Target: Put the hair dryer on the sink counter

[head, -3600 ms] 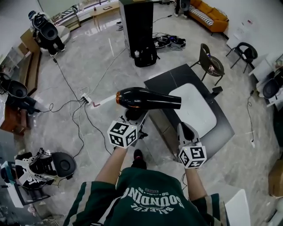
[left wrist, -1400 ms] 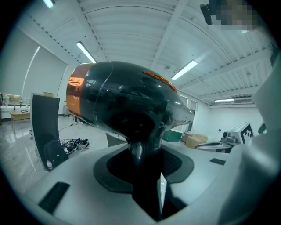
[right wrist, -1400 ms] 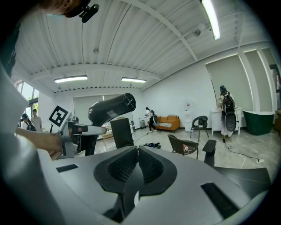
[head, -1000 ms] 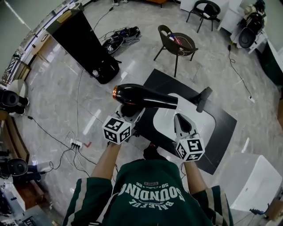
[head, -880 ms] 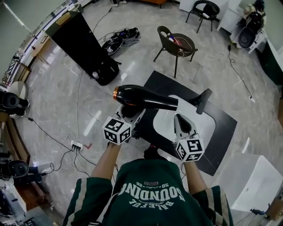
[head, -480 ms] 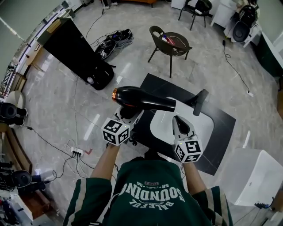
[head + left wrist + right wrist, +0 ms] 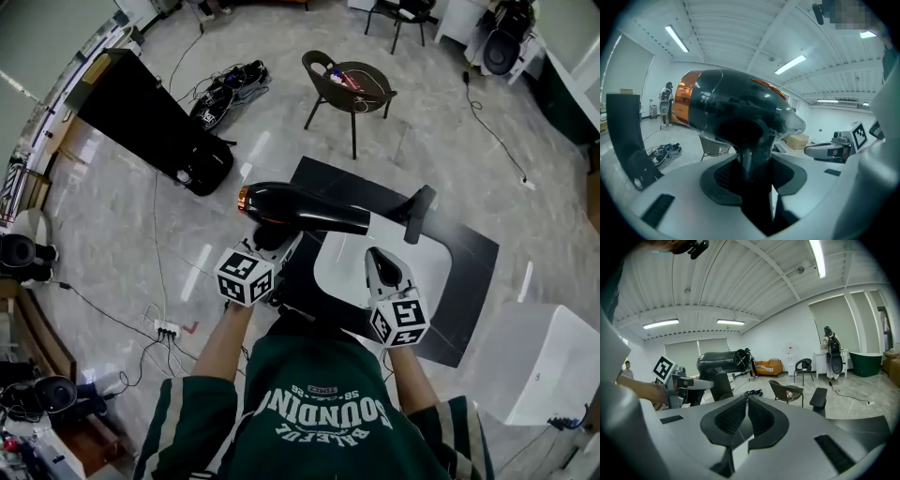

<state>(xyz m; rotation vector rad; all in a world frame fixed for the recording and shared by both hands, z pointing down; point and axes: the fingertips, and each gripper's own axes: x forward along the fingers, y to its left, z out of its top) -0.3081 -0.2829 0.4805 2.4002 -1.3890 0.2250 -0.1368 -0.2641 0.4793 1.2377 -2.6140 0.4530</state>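
left tool [image 7: 275, 242] clamps hair dryer [image 7: 309, 208] handle; right tool [image 7: 382, 262] clenched, empty

hair dryer [image 7: 309, 211]: gleaming glossy black, glowing copper-orange at the left end
left gripper [image 7: 273, 242]: showing pale grey, black pads, black-and-white square markers on the cube
right gripper [image 7: 377, 255]: wearing the same grey, black and white
sink counter [image 7: 469, 272]: lying matt black around a white basin [image 7: 422, 272]
floor [image 7: 141, 244]: shining grey, marbled
chair [image 7: 349, 80], far: looking dark brown
shirt [image 7: 319, 412], near: showing dark green, white lettering, white sleeve stripes
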